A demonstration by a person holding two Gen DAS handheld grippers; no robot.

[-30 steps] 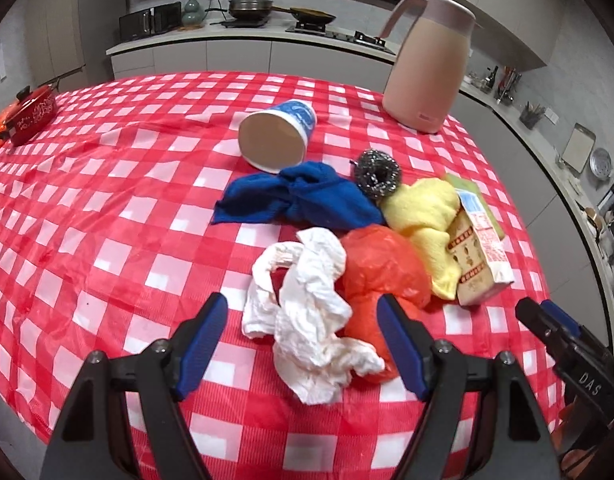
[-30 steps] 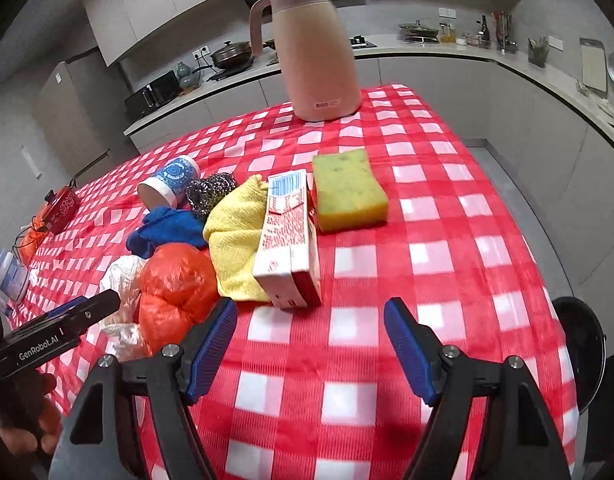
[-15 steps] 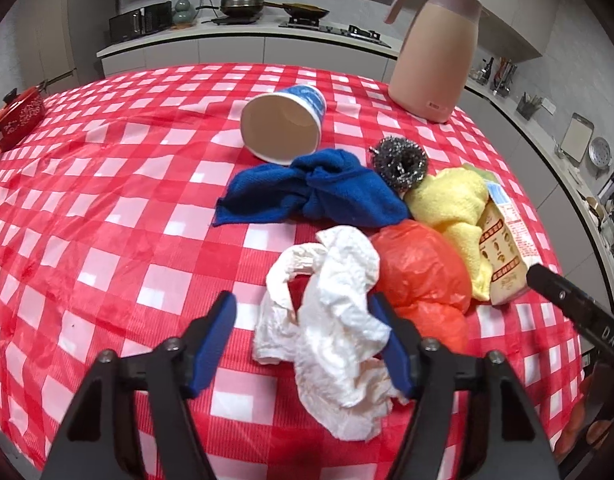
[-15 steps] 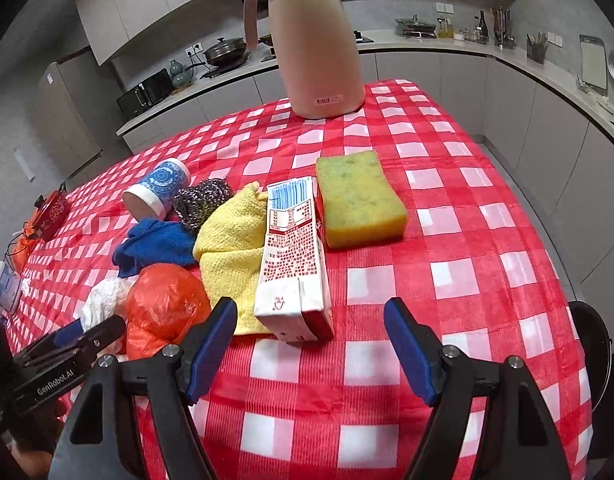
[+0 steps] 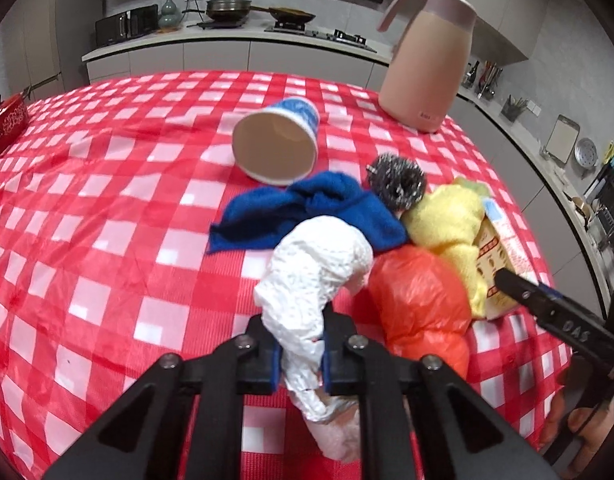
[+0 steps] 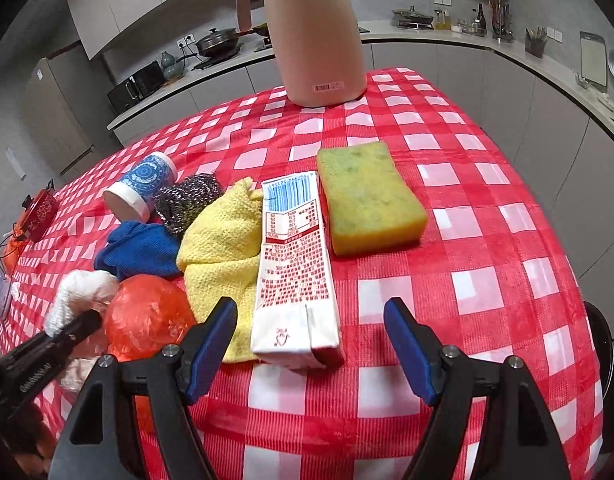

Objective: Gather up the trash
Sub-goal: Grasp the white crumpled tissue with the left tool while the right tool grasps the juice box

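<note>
So the crumpled white paper towel (image 5: pixel 313 280) is pinched tight between the blue pads of the left tool (image 5: pixel 301 354), which is closed down on its lower part, with the bulk of the wad bulging out above the fingertips and a tail hanging below. For this step to go well, the wad should probably be lifted straight up and clear before being carried off, since it sits right against the orange plastic bag (image 5: pixel 421 300) and just in front of the blue cloth (image 5: pixel 307 212); a sideways drag could pull those along. The grip looks to be on a loose fold, so a slow lift is advised in case the towel slips or unrolls.

The right tool (image 6: pixel 311 344) is spread wide with nothing held. The milk carton (image 6: pixel 295 276) lies flat on the tabletop (image 6: pixel 487 240) just ahead of it, its near end lined up roughly between the two fingers but not yet touched. The carton rests partly on the yellow cloth (image 6: pixel 223 248), and the sponge (image 6: pixel 367 196) is just beside its far end. Those two are likely not trash, so only the carton should be closed on, cloth edge left out.
</note>
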